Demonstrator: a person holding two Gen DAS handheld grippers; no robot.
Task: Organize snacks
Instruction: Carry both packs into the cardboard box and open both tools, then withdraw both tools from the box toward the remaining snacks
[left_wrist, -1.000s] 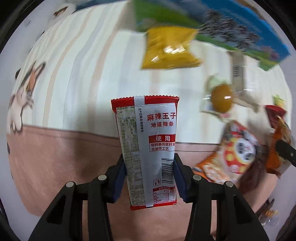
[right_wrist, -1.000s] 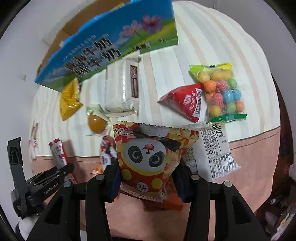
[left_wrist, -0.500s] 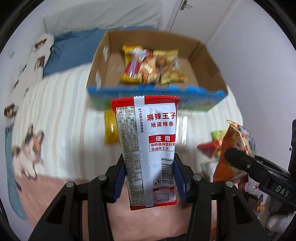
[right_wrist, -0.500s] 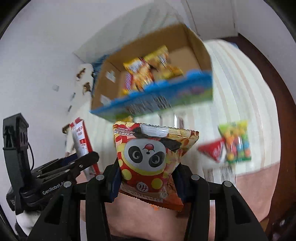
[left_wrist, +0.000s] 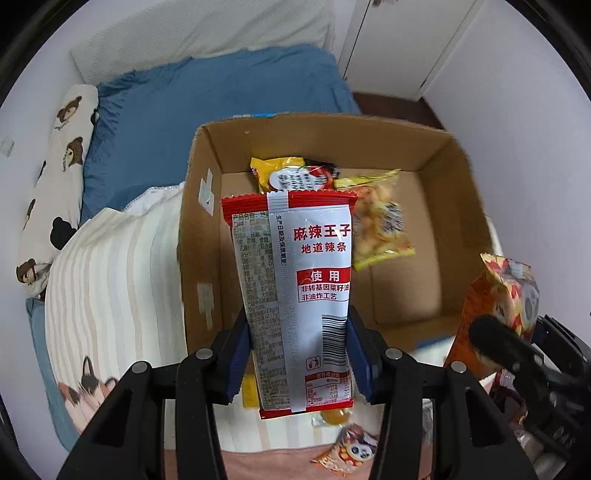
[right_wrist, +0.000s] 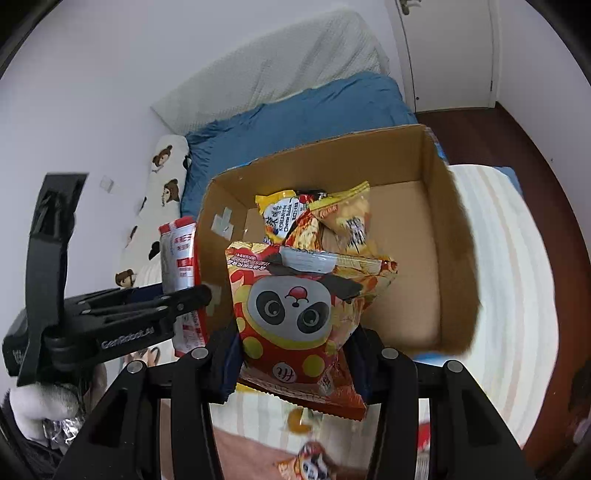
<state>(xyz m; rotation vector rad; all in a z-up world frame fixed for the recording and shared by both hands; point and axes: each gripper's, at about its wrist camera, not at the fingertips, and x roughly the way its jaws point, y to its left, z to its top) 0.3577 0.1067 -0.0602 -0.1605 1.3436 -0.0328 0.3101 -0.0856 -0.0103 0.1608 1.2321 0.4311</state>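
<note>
Up in the air over the open cardboard box (left_wrist: 436, 155) we have two snacks at once: the red-and-white spicy strip packet (left_wrist: 299, 295) stands upright in the left gripper (left_wrist: 301, 363), its blue-padded jaws clamped on the packet's lower half, while the panda snack bag (right_wrist: 295, 306) sits squeezed in the right gripper (right_wrist: 295, 363), jaws pressed in on both sides of its lower half. Both packets hang above the box's near edge, the strip packet toward the box's left wall, the panda bag to its right. Inside the box, yellow and orange snack packs (right_wrist: 317, 221) lie piled against the far wall, with bare cardboard floor on the right side. The box rests on a striped bedsheet (left_wrist: 110, 266); beyond it lie a blue blanket (left_wrist: 221, 96) and a bear-print pillow (left_wrist: 62, 155). Down below the grippers, on the bed, a second small panda packet (left_wrist: 351, 452) and an amber jelly cup (right_wrist: 299, 422) are partly visible, blurred. From the right wrist view the left gripper shows at the left, the strip packet in its grasp.
</note>
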